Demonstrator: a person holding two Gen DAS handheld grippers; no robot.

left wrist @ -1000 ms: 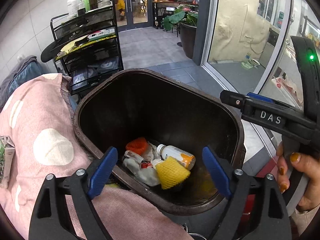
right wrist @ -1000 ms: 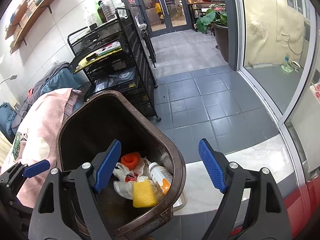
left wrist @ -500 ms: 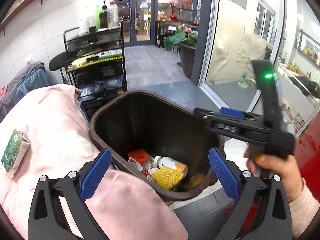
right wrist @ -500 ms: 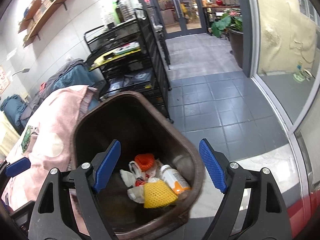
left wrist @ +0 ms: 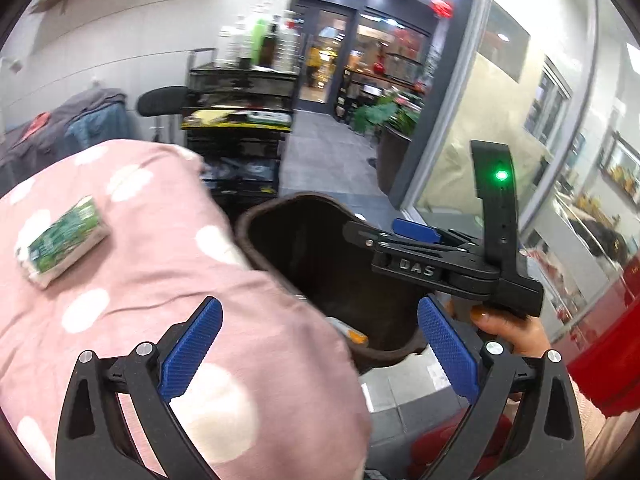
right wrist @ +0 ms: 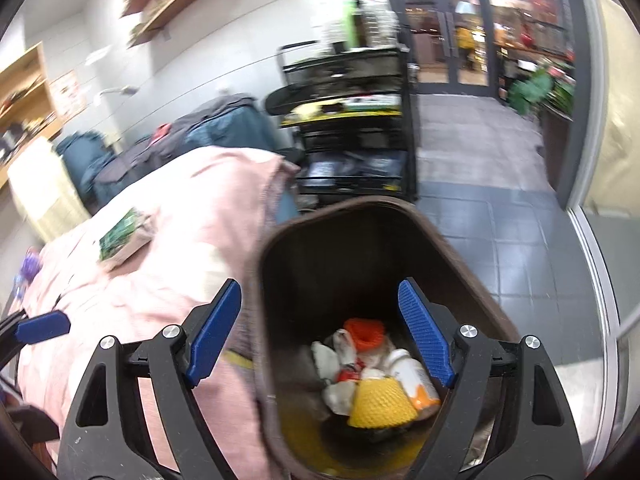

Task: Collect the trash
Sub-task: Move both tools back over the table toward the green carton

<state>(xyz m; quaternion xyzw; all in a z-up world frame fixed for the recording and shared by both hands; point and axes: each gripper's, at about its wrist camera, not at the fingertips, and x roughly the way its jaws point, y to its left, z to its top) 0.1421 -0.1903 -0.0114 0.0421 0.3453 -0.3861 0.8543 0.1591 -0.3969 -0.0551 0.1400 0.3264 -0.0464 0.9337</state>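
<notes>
A dark brown bin (right wrist: 460, 248) stands beside a pink dotted cushion (left wrist: 168, 272). Inside the bin lie a yellow foam net (right wrist: 380, 404), an orange foam net (right wrist: 366, 332), a white bottle (right wrist: 416, 380) and crumpled white wrappers (right wrist: 332, 360). A green-and-white packet (left wrist: 60, 244) rests on the cushion, also seen as the packet (right wrist: 120, 236). My left gripper (left wrist: 316, 352) hangs open and empty over the cushion's edge and the bin (left wrist: 320, 264). My right gripper (right wrist: 320, 336) is open and empty above the bin's near rim; in the left wrist view it (left wrist: 400, 236) is held by a hand (left wrist: 508, 328) over the bin.
A black wire cart (right wrist: 352, 120) with bottles on top stands behind the bin. Bags and jackets (right wrist: 208, 128) are piled to the left. Grey tiled floor (right wrist: 500, 216) runs to glass doors at the back; a glass wall and something red (left wrist: 608, 344) are to the right.
Both grippers have pulled back and risen from the bin and swung left, so the cushion and the packet fill more of each view. The left jaws widened slightly.
</notes>
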